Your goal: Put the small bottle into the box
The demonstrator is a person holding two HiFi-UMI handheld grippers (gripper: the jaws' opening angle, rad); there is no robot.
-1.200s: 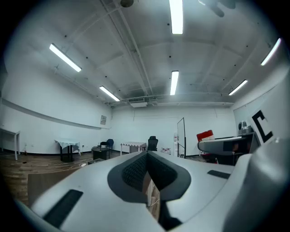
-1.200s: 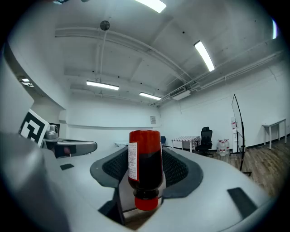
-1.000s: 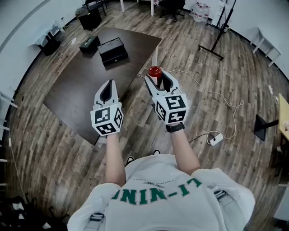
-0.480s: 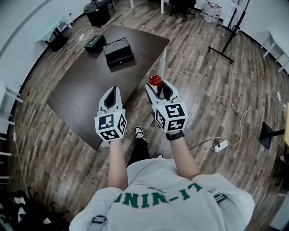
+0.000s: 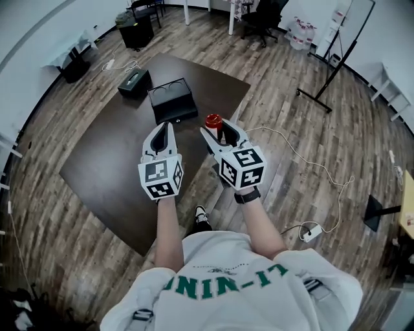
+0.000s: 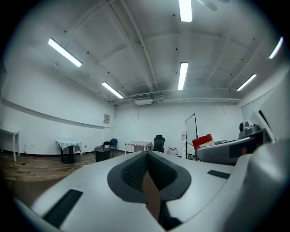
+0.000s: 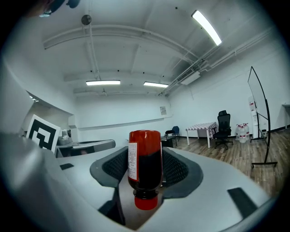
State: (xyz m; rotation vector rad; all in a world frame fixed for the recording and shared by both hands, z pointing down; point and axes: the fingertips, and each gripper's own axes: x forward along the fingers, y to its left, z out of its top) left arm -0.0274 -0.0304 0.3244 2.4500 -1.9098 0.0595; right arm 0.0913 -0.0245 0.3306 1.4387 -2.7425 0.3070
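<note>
A small bottle point(image 5: 213, 122) with a red body, dark contents and a white label sits between the jaws of my right gripper point(image 5: 218, 130), which is shut on it. In the right gripper view the small bottle point(image 7: 145, 163) lies cap-end towards the camera, with the pads of my right gripper point(image 7: 146, 168) on both its sides. My left gripper point(image 5: 163, 127) is shut and holds nothing; its pads meet in the left gripper view point(image 6: 147, 158). The open black box point(image 5: 173, 101) stands on the dark table point(image 5: 97, 161), just beyond both grippers.
A second, closed black case point(image 5: 134, 82) lies behind the box on the table. A white cable with a power strip point(image 5: 311, 233) runs over the wooden floor at the right. A black stand point(image 5: 331, 72) and an office chair point(image 5: 262, 16) are further back.
The person has walked up to the table. Both grippers, earlier over the floor beside its edge, now hang over its near part. The bottle stays in the right gripper.
</note>
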